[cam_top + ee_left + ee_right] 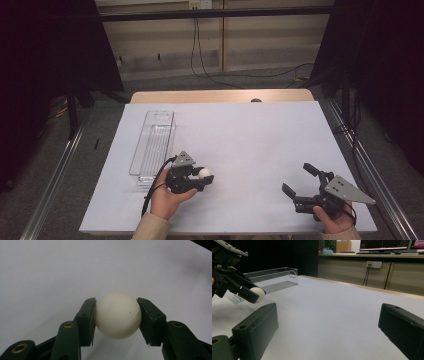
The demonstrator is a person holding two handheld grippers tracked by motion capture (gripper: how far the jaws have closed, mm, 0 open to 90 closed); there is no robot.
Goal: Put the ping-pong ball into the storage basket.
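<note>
A white ball (117,315) sits clamped between the two black jaws of my left gripper (204,176), held just above the white table cover at the near left. The same ball (204,173) shows in the high view beside the near end of a clear plastic tray (152,145). In the right gripper view the ball (258,294) and the left gripper (249,293) appear at far left, in front of the tray (274,277). My right gripper (300,181) rests low at the near right, jaws spread wide with nothing between them (327,325).
The white sheet (250,140) covers a wooden table whose far edge (220,96) shows beyond it. Metal rails run along both sides of the table. Cables lie on the floor behind. A wall counter with monitors stands far off in the right gripper view.
</note>
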